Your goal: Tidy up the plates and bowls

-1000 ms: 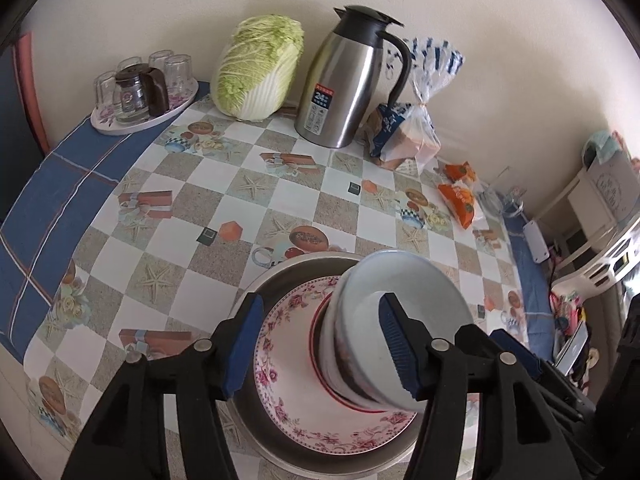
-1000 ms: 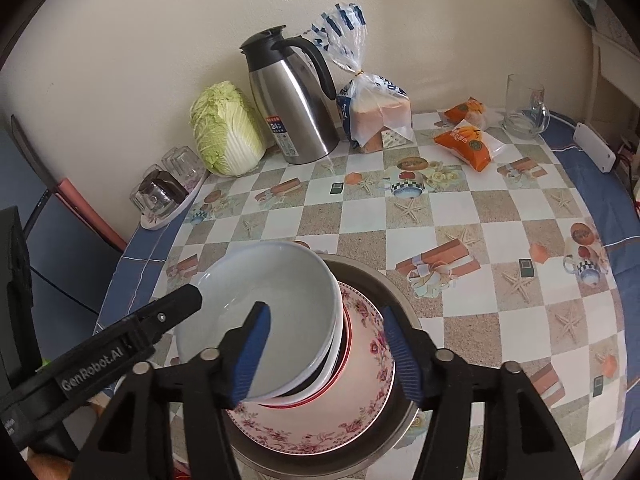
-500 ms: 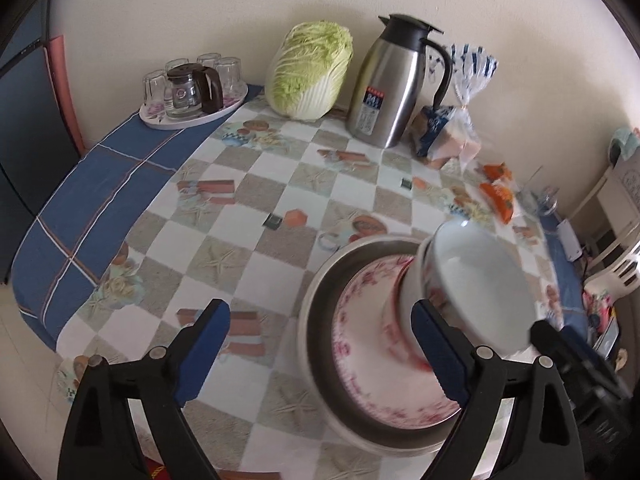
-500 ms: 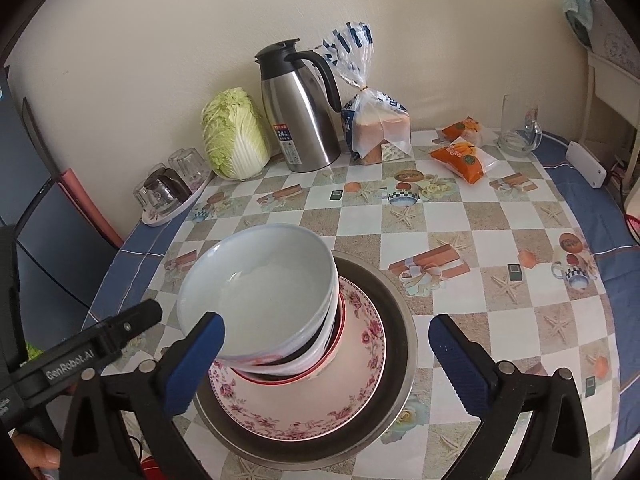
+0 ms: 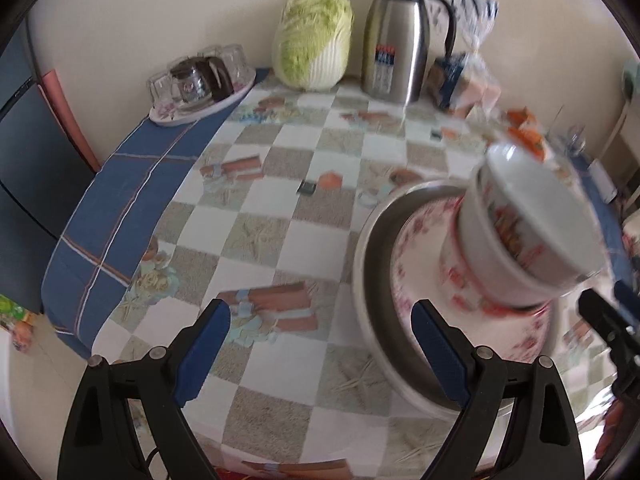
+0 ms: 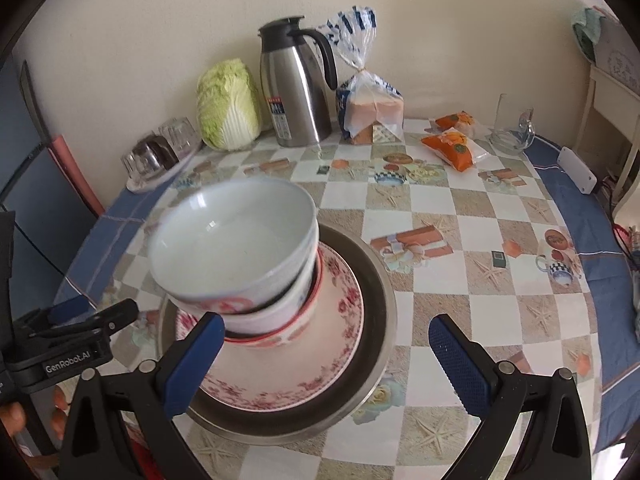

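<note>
A stack of nested bowls (image 6: pixel 232 240), topped by a plain white one, leans on a pink floral plate (image 6: pixel 344 312). That plate lies in a round metal tray (image 6: pixel 382 280). My right gripper (image 6: pixel 326 332) is open just in front of the stack, touching nothing. My left gripper (image 5: pixel 320 320) is open over the tablecloth, left of the metal tray (image 5: pixel 366 280); the blurred bowls (image 5: pixel 532 232) stand off to its right. Its finger (image 6: pixel 96 314) shows at the right wrist view's left edge.
Along the far wall stand a tray of glasses (image 5: pixel 200 80), a cabbage (image 5: pixel 312 52), a steel jug (image 6: pixel 292 92) and bagged bread (image 6: pixel 368 108). Orange snack packs (image 6: pixel 452 148), a glass jug (image 6: pixel 512 128) and a white box (image 6: pixel 576 168) lie at right. The table's blue-cloth edge (image 5: pixel 100 220) drops away at left.
Both grippers have opened wide and pulled back from the top bowl. The left one swung left off the stack, over the tablecloth. The bowls stay on the plate.
</note>
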`<state>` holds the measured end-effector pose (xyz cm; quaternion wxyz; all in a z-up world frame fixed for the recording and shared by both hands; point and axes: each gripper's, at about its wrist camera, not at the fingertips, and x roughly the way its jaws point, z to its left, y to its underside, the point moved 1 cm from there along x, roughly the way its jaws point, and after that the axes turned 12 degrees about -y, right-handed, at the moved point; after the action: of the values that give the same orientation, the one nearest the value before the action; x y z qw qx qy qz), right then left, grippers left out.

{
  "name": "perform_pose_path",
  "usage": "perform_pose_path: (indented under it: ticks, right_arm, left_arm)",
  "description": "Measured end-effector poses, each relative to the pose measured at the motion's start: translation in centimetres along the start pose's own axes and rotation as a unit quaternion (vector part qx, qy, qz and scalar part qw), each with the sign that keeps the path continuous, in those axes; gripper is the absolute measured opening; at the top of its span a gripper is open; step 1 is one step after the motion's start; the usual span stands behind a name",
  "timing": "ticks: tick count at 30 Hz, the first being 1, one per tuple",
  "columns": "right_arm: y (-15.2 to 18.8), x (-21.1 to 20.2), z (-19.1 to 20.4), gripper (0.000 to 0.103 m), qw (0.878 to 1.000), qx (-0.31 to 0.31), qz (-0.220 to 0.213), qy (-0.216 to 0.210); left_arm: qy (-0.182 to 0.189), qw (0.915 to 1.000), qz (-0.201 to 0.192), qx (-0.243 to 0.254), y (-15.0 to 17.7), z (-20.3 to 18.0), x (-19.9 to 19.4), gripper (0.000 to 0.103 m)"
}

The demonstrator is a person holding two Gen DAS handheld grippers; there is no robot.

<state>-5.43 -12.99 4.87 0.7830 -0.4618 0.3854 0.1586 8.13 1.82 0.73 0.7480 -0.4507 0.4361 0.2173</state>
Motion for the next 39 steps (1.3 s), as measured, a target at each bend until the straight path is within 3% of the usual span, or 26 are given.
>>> perform_pose_path:
  ticks: [11,39]
  right_arm:
    - [1.1,1.7,-2.1,0.103,0.998,-0.006,0.057,0.038]
    - [1.2,2.0,-3.0,0.103,0.996,-0.002,0.071,0.048]
  left_arm:
    - [-0.019,0.9988,0.019,0.04,0.8,-1.0,1.6,0.092]
    - [0.001,0.998,0.019,0.06,0.9,-2.2,1.8,0.092]
